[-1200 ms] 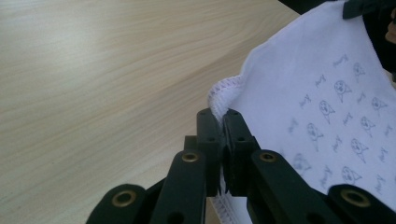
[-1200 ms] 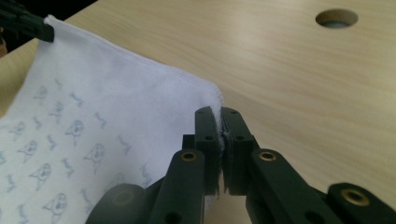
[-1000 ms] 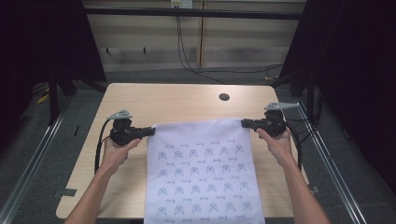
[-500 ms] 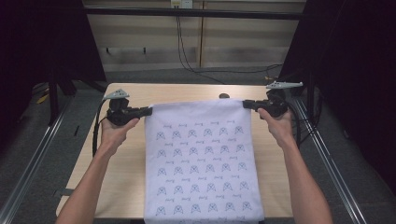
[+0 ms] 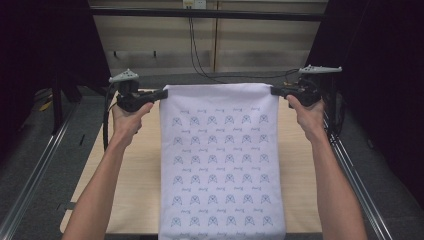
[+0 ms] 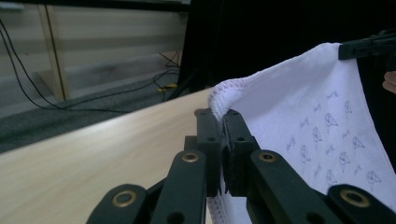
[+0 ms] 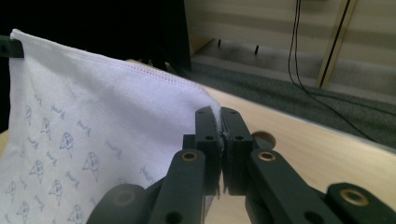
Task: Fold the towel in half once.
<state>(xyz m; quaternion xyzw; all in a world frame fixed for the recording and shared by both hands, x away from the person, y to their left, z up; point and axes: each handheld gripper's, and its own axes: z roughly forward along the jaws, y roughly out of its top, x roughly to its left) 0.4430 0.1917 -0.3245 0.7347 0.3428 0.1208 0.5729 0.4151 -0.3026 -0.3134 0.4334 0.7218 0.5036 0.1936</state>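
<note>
With each tool pinching only a top corner, the cloth (image 5: 220, 160) could slip out if either hand jerks or the two pull apart too hard. Left tool (image 5: 161, 93) and right tool (image 5: 274, 91) are both clamped on it, jaws fully closed over the hem. Cloth hangs stretched between them above the desk (image 5: 135, 170), lower end draped toward the near edge; it could drag or bunch there. Desk is pale wood with a dark hole (image 7: 264, 138). Grey floor, cables (image 5: 200, 55), dark curtains.
</note>
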